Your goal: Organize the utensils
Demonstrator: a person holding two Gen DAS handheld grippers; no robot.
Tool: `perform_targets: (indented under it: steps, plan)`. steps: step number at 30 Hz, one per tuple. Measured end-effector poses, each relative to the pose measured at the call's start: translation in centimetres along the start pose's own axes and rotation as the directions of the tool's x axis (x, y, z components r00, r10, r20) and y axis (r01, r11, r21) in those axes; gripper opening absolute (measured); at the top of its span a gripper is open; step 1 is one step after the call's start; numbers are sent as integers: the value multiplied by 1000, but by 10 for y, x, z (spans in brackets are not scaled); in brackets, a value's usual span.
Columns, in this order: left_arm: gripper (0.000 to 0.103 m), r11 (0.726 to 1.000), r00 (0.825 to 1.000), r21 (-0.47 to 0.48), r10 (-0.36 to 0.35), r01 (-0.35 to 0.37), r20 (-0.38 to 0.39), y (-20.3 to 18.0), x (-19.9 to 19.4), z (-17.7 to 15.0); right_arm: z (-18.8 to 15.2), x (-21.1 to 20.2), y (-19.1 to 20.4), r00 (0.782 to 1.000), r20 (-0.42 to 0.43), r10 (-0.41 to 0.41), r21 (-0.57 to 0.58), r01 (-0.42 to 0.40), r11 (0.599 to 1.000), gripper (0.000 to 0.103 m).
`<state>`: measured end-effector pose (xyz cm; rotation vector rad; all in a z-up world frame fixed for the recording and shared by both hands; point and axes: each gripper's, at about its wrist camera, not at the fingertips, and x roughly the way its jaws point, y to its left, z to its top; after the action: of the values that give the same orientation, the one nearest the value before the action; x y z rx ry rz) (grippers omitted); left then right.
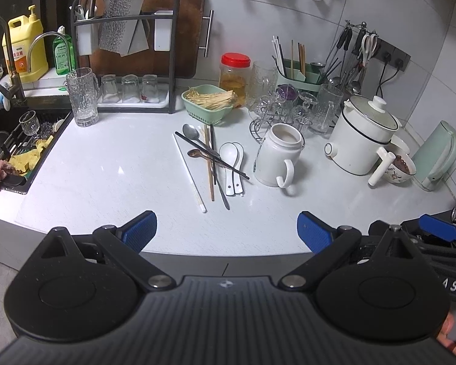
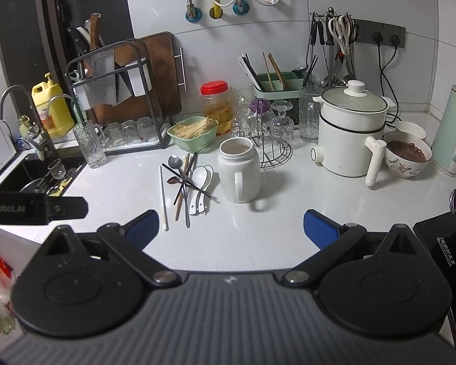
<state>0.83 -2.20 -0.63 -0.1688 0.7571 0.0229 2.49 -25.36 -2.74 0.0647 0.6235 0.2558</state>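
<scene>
A loose pile of utensils (image 1: 212,161) (image 2: 187,182) lies mid-counter: a metal spoon (image 1: 189,130), a brown wooden spoon (image 1: 194,153), two white ceramic spoons (image 1: 230,158), dark and wooden chopsticks, and a white chopstick (image 1: 190,173) to the left. A green utensil holder (image 1: 298,74) (image 2: 276,86) with several chopsticks stands at the back wall. My left gripper (image 1: 227,231) is open, near the counter's front edge, short of the pile. My right gripper (image 2: 231,228) is open too, in front of a white jug (image 2: 239,175), with nothing between its fingers.
A white jug (image 1: 278,158) stands right of the pile. Behind are a green basket (image 1: 208,103), a red-lidded jar (image 1: 235,76), a glass rack (image 1: 282,106), a white cooker (image 1: 361,140) and a bowl (image 2: 405,153). A sink (image 1: 18,149) lies left, with a tall glass mug (image 1: 82,97) beside it.
</scene>
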Motion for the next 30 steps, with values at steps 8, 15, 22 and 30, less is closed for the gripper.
perform_targets:
  steps: [8,15,22,30]
  plan:
    - [100,1000,1000,8,-8,8,-5,-12,-2,1,2,-6,-2,999,-2,42,-11,-42,999,103]
    - [100,1000,1000,16,-2,3,-3,-12,-6,4,6,-9,-2,998,18,60,-7,-60,998,103]
    - [100,999,1000,35,-7,7,-11,-11,-10,4,4,-11,-3,998,25,60,14,-60,998,103]
    - [100,999,1000,34,-22,23,-15,-12,-12,0,0,-15,-5,998,25,58,24,-59,998,103]
